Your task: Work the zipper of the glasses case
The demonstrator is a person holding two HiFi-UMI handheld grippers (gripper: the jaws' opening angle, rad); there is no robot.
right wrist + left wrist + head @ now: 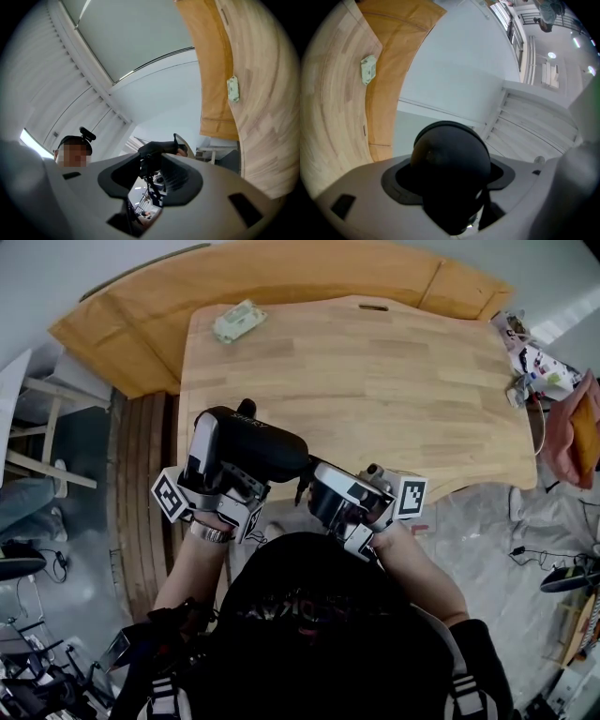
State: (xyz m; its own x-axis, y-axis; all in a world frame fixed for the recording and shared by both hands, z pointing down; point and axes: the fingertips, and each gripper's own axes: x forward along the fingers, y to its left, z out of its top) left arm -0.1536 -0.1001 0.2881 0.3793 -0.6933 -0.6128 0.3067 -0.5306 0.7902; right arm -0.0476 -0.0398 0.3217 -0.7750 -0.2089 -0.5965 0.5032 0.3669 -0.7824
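**Case clamped, zipper pull pinched**

The left gripper (228, 465) clamps firmly around the black glasses case (267, 448) (its domed end fills the left gripper view). The right gripper (321, 495) has its jaws narrow, nipping the thin zipper pull (151, 185) at the case's 4 o'clock end. Both are held over the wooden table (375, 381) near its 7 o'clock corner. A pale packet (238, 321) lies at its 11 o'clock.

The glasses case (253, 444) and its zipper pull (157, 149) are black. The left gripper (450, 173) and right gripper (151, 176) are pale grey with black pads, their cubes black squares on white. The table (375, 381) is light banded wood, with a pale green packet (238, 321) at 11 o'clock.
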